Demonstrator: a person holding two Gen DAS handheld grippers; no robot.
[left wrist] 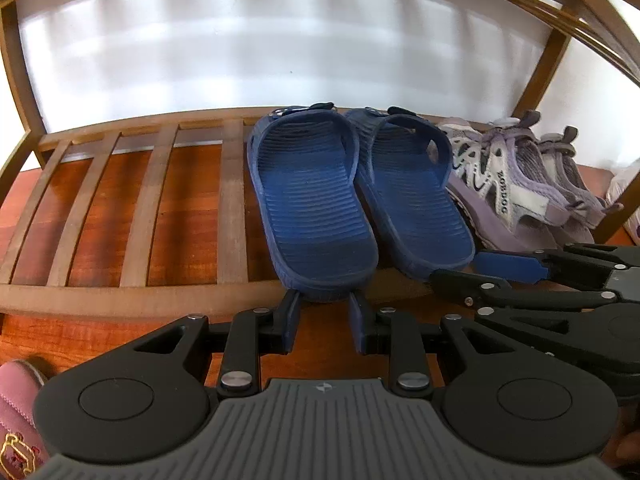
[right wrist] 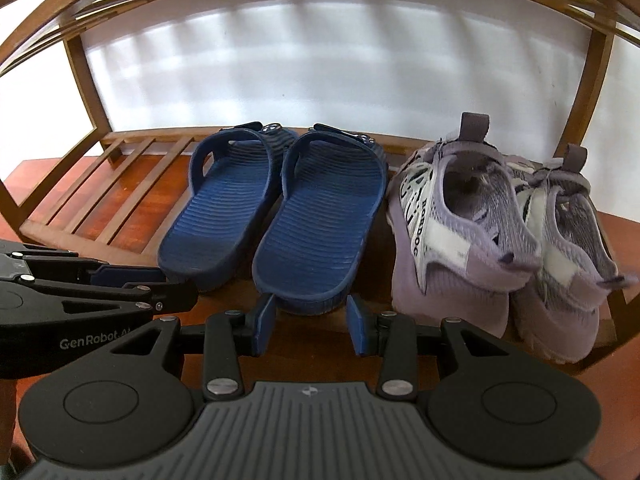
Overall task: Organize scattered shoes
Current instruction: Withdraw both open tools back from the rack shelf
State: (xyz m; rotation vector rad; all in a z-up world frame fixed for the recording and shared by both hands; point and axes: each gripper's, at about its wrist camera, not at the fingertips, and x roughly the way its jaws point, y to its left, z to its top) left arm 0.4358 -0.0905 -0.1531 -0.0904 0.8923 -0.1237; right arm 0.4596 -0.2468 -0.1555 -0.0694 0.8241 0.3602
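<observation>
Two dark blue slippers stand side by side on the wooden rack's bottom shelf (left wrist: pixel 140 296), heels toward me. My left gripper (left wrist: pixel 326 320) is open, its blue pads at either side of the left slipper's (left wrist: pixel 312 216) heel. My right gripper (right wrist: pixel 311 326) is open in the same way at the right slipper's (right wrist: pixel 316 232) heel. In the left wrist view the right slipper (left wrist: pixel 412 208) lies next to the left one, with the right gripper's fingers (left wrist: pixel 508 266) at its heel. The left slipper (right wrist: pixel 224 208) and the left gripper's fingers (right wrist: pixel 120 274) also show in the right wrist view.
A pair of purple and white sneakers (right wrist: pixel 452 232) (right wrist: pixel 560 240) stands to the right of the slippers on the same shelf. The shelf's left slats (right wrist: pixel 100 200) carry nothing. A pink shoe (left wrist: pixel 16 412) lies on the reddish floor at the lower left. A white wall is behind.
</observation>
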